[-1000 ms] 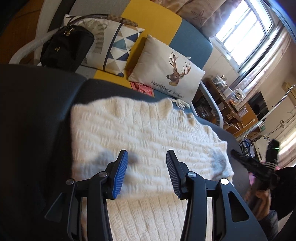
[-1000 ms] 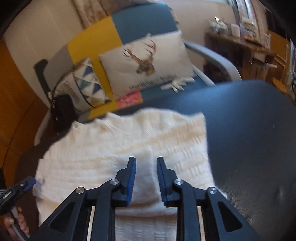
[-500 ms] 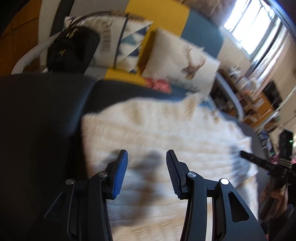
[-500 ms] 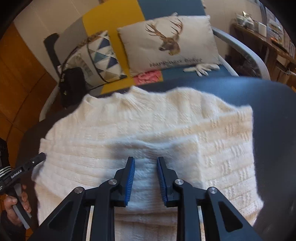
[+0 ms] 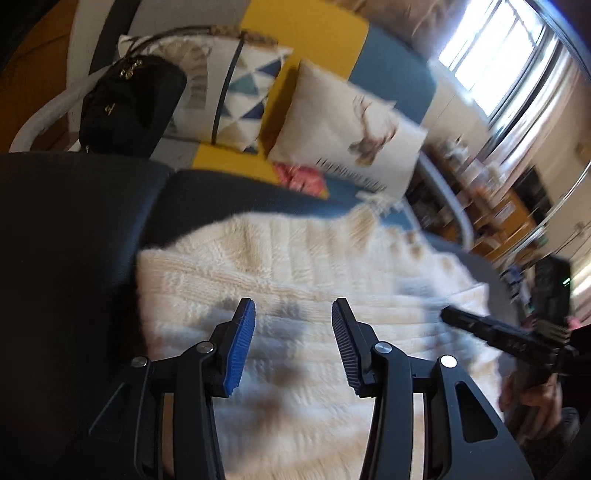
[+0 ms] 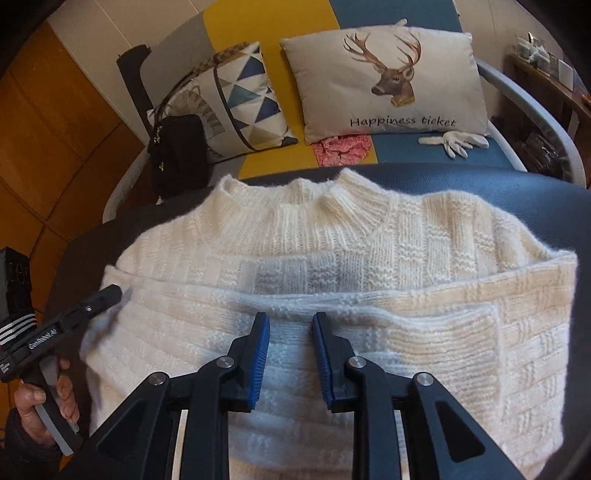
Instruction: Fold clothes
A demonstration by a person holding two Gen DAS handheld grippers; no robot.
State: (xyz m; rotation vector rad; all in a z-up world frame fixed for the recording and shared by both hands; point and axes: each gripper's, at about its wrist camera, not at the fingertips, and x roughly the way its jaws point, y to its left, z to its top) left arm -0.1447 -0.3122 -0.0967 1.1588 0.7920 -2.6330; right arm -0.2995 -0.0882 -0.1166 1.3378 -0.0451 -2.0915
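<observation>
**Cream sweater on dark seat, both grippers above it**

The cream cable-knit sweater [image 6: 332,258] lies flat on a dark padded surface [image 6: 535,192], collar toward the sofa. Its lower portion is folded up over the chest, forming a horizontal edge across the middle.

Right wrist view: sharp. The right gripper [image 6: 290,325] is positioned over the folded layer near that edge. Its blue-padded jaws stand a narrow gap apart and have just been closing slightly; sweater knit shows through the gap, but no fabric is visibly pinched between the pads. This view alone shows the ribbed collar clearly, the fold edge, and the person's left hand [image 6: 44,402] around the other tool's handle at the lower left. It also resolves the background: a grey cushion with a deer print [image 6: 388,81], a triangle-patterned cushion [image 6: 240,96], a black handbag [image 6: 177,155], a white glove [image 6: 458,142] and a pink fabric piece [image 6: 341,147] on the yellow-and-blue sofa [image 6: 266,29].

Left wrist view: motion-blurred. The left gripper [image 5: 291,314] hovers above the sweater's left part, jaws clearly apart, nothing between them. Only this view shows the bright window [image 5: 498,48] and the right gripper's body from outside, reaching in over the sweater's right edge.
</observation>
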